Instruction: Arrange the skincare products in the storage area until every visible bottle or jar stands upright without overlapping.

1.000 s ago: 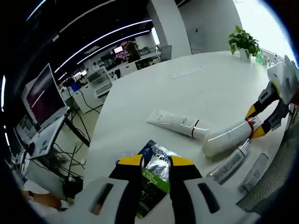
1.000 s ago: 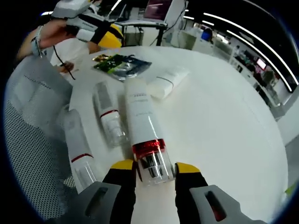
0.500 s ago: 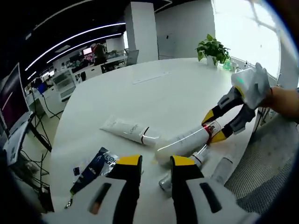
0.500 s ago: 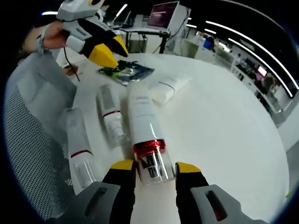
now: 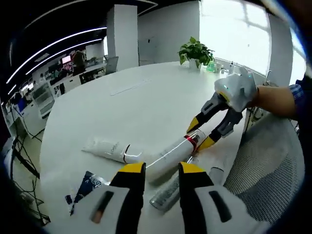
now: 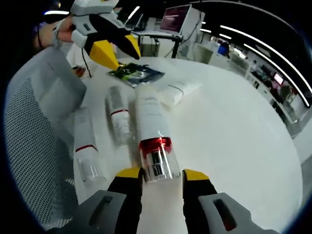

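A large white bottle (image 6: 151, 114) with a red band and a clear cap lies on the white table (image 6: 234, 141). My right gripper (image 6: 161, 174) is shut on its cap end. In the left gripper view the same bottle (image 5: 168, 153) runs from the right gripper (image 5: 201, 132) toward my open left gripper (image 5: 162, 169), whose jaws hold nothing. The left gripper (image 6: 117, 50) hovers above a dark sachet (image 6: 136, 74). A white tube (image 6: 178, 91) lies right of the bottle, and two slimmer bottles (image 6: 119, 119) (image 6: 84, 144) lie on their sides to its left.
A grey mesh surface (image 6: 29, 146) borders the table beside the slim bottles, seen as mesh (image 5: 263, 161) in the left gripper view. A potted plant (image 5: 195, 48) stands at the far edge. A person's hand (image 5: 273, 100) holds the right gripper. Desks and monitors fill the background.
The left gripper has left the sachet and swung toward the large bottle's base end. The right gripper has kept its hold on the cap, and the bottle has barely moved.
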A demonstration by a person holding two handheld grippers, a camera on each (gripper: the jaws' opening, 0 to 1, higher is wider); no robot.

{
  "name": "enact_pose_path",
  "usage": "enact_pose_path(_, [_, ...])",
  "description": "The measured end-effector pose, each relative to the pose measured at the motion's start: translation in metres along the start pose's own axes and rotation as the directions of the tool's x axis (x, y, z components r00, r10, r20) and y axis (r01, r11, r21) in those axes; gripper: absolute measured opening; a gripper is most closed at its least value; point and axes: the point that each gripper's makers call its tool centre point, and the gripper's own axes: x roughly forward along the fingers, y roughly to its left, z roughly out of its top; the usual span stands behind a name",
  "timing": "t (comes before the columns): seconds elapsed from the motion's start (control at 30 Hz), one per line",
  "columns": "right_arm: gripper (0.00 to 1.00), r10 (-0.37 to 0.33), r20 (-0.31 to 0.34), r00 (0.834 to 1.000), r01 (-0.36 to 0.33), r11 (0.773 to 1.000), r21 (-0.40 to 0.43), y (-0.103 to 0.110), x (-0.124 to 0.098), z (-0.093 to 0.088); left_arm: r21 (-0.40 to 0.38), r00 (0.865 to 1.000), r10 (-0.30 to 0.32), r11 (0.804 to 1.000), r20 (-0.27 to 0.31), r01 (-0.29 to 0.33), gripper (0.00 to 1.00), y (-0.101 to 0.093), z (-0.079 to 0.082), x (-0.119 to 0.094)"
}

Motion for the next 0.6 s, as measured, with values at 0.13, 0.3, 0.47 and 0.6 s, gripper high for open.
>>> enact_pose_path(0.13, [0.29,0.035,0.014,0.999,-0.035,0.999,0.028,0.0,0.002,0.0,0.054,0.995,-0.009,0.998,-0.104,0.015,0.32,0.013,-0.016,0.022])
enact_pose_path(0.3, [0.31,0.075,0.026,0.997,-0.076,0.996,0.035,0.0,0.005,0.0,0.067,0.982,-0.004,0.998,-0.19,0.017,0.3,0.022,-0.03,0.037])
enact_pose_path(0.47, [0.28,0.104,0.075,0.992,-0.109,0.992,0.067,0.005,0.006,0.0,0.077,0.979,-0.028,0.996,-0.202,0.044,0.34,0.019,-0.039,0.036])
enact_pose_path(0.6, [0.26,0.122,0.045,0.991,-0.124,0.992,0.036,0.004,0.006,0.0,0.136,0.985,-0.057,0.987,-0.163,0.079,0.36,0.011,-0.032,0.04])
